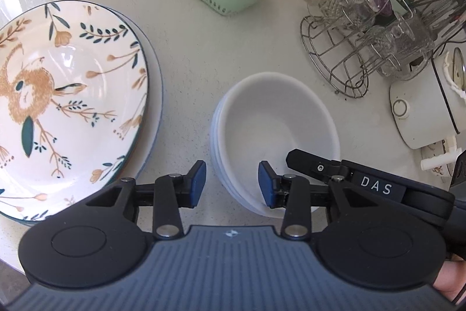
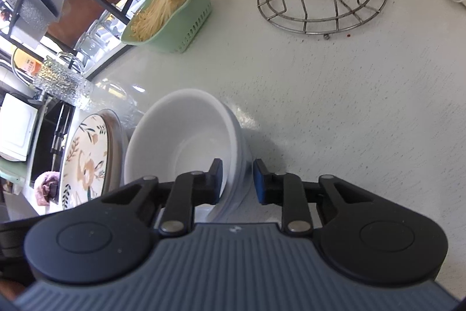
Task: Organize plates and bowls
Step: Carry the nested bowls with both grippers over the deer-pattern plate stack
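left gripper (image 1: 232, 184) open, straddling near-left rim | right gripper (image 2: 236, 182) open, straddling right rim | bowls (image 1: 276, 118) stacked upright, mouths up | plates (image 1: 72, 95) left

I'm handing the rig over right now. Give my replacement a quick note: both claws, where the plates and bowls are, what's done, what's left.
Left claw: open, straddling the near rim of the white bowl stack, gripping nothing.
Right claw: open, one finger inside the white bowl stack and one outside, pads not yet pressing on the wall.
Floral plates: stacked on the counter, left of the bowls.
Done: bowls nested, plates stacked.
Left: probably grip the bowl stack and move it; where it belongs is not shown. Steer clear of the wire glass rack at the back right.
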Tool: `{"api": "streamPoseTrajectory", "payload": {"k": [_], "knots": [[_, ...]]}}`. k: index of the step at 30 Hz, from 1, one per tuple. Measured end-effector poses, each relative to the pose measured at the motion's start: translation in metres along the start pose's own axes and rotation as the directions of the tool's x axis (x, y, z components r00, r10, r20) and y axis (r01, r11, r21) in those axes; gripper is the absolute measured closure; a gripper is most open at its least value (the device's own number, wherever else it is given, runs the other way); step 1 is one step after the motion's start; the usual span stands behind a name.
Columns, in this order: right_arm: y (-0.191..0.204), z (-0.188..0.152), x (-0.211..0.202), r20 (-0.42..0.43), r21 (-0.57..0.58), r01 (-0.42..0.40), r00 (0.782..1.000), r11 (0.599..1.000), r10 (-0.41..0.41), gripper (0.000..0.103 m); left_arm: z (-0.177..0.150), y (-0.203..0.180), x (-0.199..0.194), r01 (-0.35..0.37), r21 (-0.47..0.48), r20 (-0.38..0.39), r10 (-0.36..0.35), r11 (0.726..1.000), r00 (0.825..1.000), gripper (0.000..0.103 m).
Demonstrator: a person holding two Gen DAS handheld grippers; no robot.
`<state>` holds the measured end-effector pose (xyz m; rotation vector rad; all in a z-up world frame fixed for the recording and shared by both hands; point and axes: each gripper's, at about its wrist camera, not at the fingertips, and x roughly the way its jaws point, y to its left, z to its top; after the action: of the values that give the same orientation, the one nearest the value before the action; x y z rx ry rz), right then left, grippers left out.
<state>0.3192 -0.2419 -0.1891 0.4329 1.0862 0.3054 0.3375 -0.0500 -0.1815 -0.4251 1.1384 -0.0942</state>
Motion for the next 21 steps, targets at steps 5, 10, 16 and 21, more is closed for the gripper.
{"api": "streamPoseTrajectory", "payload": {"k": [5, 10, 16, 21], "knots": [[0.000, -0.002, -0.002, 0.001, 0.002, 0.000, 1.000, 1.000, 0.000, 0.077, 0.002, -0.006, 0.000, 0.002, 0.020, 0.008, -0.003, 1.000, 1.000, 0.059], [0.004, -0.004, -0.014, 0.020, -0.021, 0.016, 1.000, 1.000, -0.015, 0.077, 0.002, -0.009, -0.008, 0.025, 0.040, 0.011, -0.025, 0.999, 1.000, 0.059], [0.018, -0.010, -0.040, 0.066, -0.023, 0.046, 0.997, 0.999, -0.045, 0.077, 0.001, -0.015, -0.033, 0.055, 0.084, 0.017, -0.056, 0.995, 0.998, 0.059], [0.030, -0.020, -0.056, 0.109, 0.006, 0.052, 0.993, 0.999, -0.052, 0.077, 0.000, -0.014, -0.052, 0.069, 0.124, 0.007, -0.070, 0.990, 0.998, 0.059]]}}
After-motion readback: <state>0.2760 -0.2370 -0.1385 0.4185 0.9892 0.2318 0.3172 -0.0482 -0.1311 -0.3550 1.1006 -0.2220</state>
